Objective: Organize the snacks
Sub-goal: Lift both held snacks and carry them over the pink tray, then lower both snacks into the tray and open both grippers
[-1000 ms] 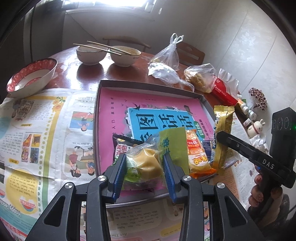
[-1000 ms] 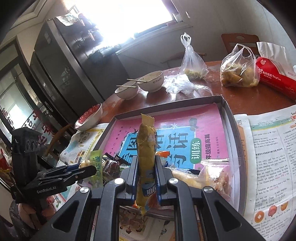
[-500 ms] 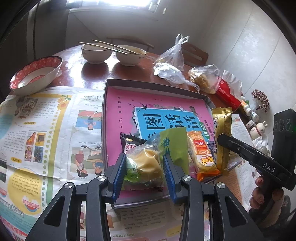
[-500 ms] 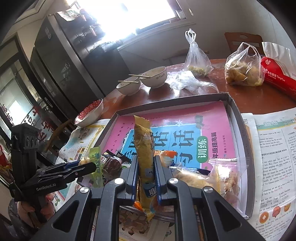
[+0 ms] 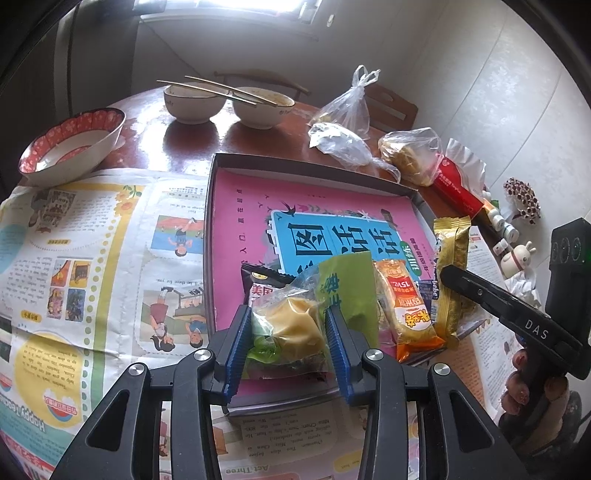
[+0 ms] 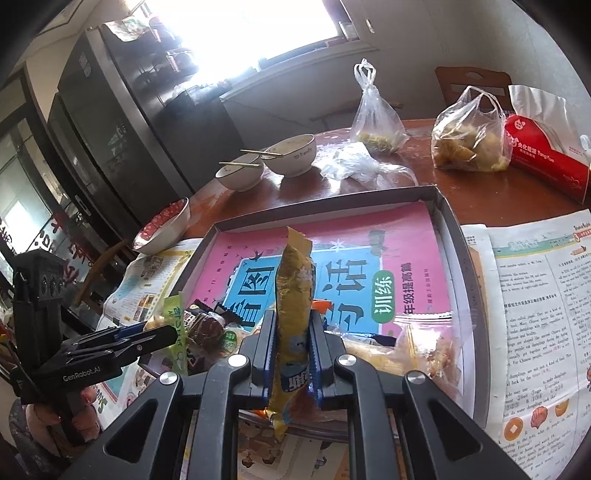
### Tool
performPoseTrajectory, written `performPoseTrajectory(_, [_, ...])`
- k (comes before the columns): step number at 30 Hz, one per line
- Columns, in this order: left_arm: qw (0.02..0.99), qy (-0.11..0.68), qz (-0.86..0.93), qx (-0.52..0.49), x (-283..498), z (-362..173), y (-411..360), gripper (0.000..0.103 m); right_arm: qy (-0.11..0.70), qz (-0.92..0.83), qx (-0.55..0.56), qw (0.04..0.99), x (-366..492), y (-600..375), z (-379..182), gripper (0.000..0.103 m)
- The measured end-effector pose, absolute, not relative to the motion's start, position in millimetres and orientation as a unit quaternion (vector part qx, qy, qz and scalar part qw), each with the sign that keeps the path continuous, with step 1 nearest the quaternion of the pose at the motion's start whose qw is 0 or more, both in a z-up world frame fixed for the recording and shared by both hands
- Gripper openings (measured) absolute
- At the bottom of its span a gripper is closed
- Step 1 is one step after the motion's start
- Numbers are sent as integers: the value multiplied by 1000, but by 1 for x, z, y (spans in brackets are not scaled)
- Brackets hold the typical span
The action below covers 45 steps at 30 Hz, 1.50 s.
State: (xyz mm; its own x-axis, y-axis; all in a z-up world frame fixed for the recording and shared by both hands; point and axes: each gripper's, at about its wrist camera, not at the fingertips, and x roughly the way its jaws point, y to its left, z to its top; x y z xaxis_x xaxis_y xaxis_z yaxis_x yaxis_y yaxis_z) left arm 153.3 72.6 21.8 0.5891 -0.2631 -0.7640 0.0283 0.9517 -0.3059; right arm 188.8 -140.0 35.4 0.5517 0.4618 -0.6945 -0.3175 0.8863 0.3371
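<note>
Both snacks are gripped: left gripper (image 5: 290, 328) clamps the clear cake packet (image 5: 286, 325), right gripper (image 6: 291, 350) pinches the gold bar (image 6: 293, 295); next, probably, each needs a free spot in the tray (image 6: 463, 273).

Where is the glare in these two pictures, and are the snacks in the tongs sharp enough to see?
Left wrist view: window overexposed, table shows reflections, clear snack bag sharp. Right wrist view: window blown out, fridge dark, gold snack packet sharp; edges bend strongly in both.

Snacks (image 5: 402, 306) lie in tray (image 5: 303, 162) on newspaper (image 5: 92, 240); bowls (image 5: 229, 103) behind
</note>
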Motion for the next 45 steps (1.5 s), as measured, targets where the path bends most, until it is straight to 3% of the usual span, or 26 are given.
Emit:
performPoseTrajectory(14, [881, 448, -79, -129, 153, 20, 71, 45, 421, 208, 73, 880, 182, -142, 38, 20])
performPoseTrajectory(30, [881, 449, -77, -125, 150, 22, 69, 46, 412, 215, 63, 883, 171, -139, 45, 42])
performPoseTrajectory(45, [885, 446, -65, -119, 147, 24, 70, 53, 401, 208, 50, 891, 165, -140, 49, 51])
